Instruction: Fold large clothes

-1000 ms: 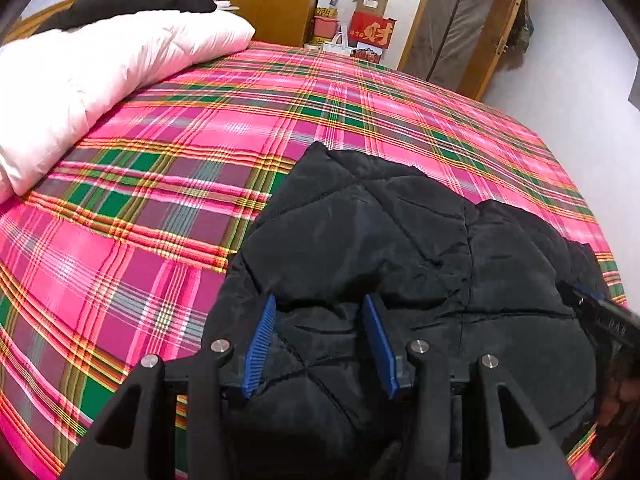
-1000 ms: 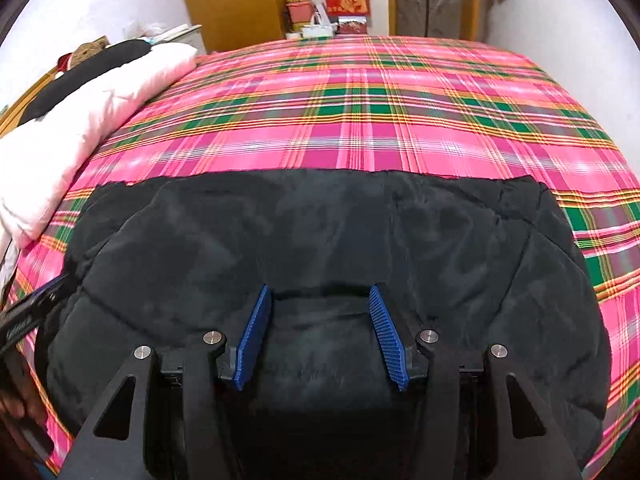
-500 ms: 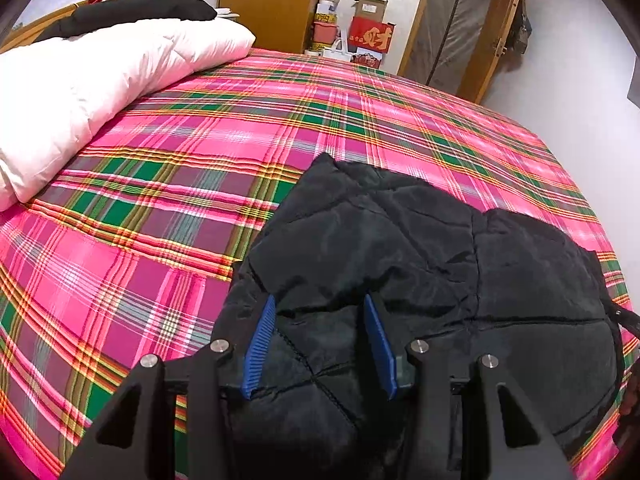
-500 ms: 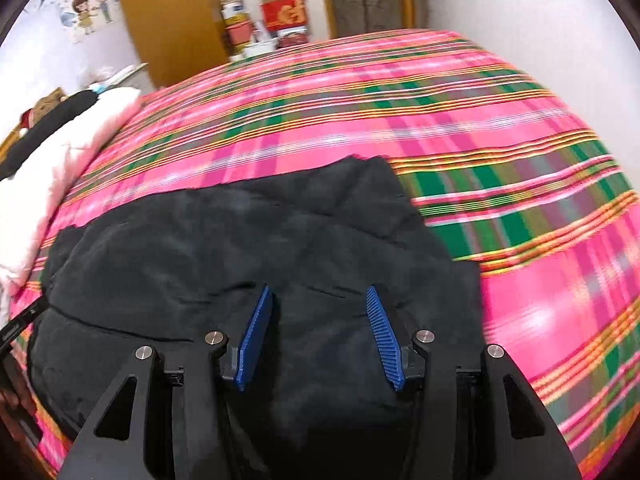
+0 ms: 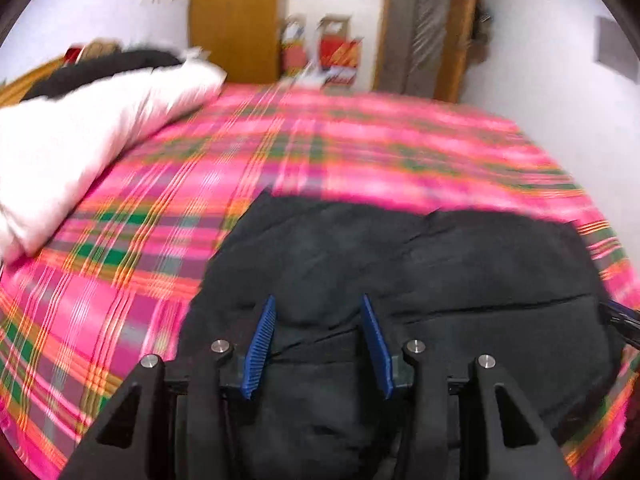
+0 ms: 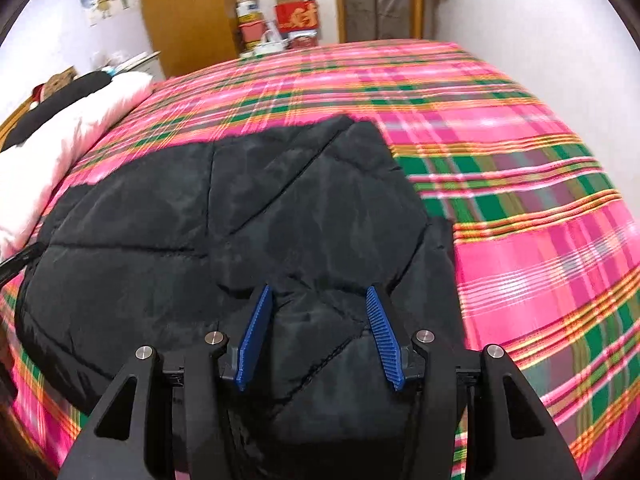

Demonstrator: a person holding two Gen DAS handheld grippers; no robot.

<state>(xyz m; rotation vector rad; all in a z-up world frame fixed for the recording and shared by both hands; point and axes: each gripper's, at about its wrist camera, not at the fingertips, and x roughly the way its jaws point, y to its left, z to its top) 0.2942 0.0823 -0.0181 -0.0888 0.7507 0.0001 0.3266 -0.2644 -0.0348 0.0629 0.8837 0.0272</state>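
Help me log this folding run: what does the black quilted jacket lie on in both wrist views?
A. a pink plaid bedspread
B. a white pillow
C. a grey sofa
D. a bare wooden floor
A: the black quilted jacket is spread flat on the pink plaid bedspread, whose checks show around it in both views; the white pillow lies apart, up by the head of the bed.
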